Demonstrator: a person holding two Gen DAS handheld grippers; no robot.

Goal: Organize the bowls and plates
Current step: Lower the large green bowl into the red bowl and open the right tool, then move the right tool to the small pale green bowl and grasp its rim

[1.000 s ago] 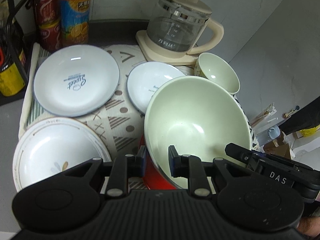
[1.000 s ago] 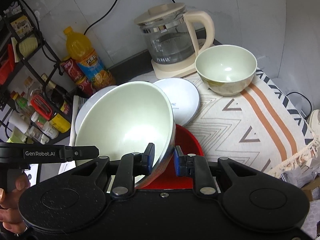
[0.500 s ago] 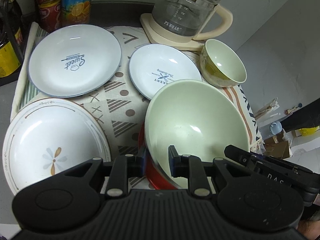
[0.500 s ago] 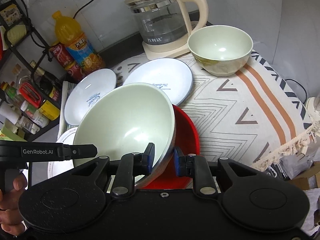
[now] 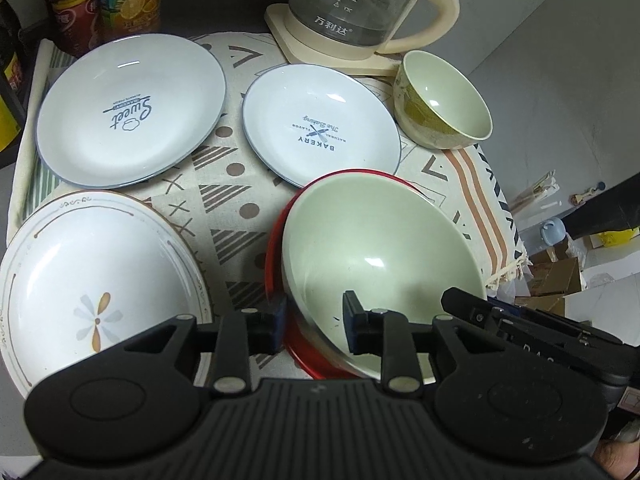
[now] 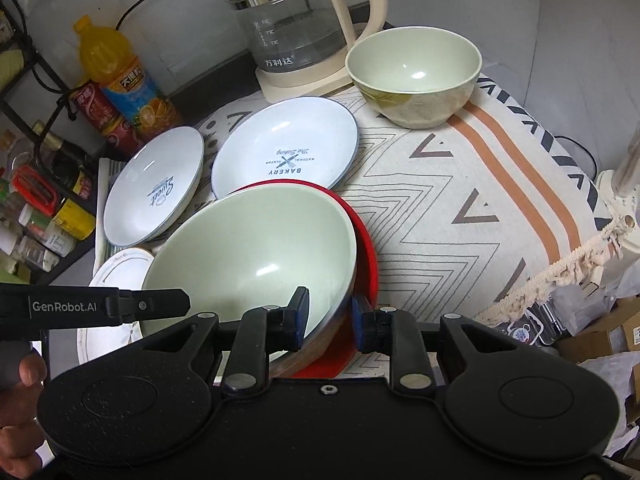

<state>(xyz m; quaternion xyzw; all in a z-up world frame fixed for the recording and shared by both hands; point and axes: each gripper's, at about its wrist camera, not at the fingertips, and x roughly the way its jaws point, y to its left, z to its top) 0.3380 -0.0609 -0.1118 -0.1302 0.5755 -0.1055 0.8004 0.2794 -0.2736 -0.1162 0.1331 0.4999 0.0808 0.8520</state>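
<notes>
A large pale green bowl [image 5: 380, 240] [image 6: 256, 248] sits tilted inside a red bowl [image 5: 274, 240] [image 6: 366, 248] on the patterned cloth. My left gripper [image 5: 314, 320] straddles the near left rim of both bowls. Its jaws are opening, and a gap shows beside the pads. At the green bowl's right rim, my right gripper [image 6: 330, 318] is also opening, one finger inside the bowl and one outside. A small green bowl [image 5: 444, 108] [image 6: 416, 72] stands by the kettle. A "Bakery" plate [image 5: 320, 120], a "Sweet" plate [image 5: 128, 108] and a flower plate [image 5: 96, 280] lie around.
A glass kettle [image 5: 352, 0] [image 6: 296, 24] stands at the back. An orange drink bottle [image 6: 120, 76] and red cans [image 5: 72, 20] line the back left, beside a rack of jars [image 6: 36, 200]. The cloth's fringed edge [image 6: 576, 264] drops off at the right, with boxes below.
The green bowl has come down from a steep tilt and settled into the red bowl. Both grippers' jaws have widened around its rim. Both views now look more steeply down.
</notes>
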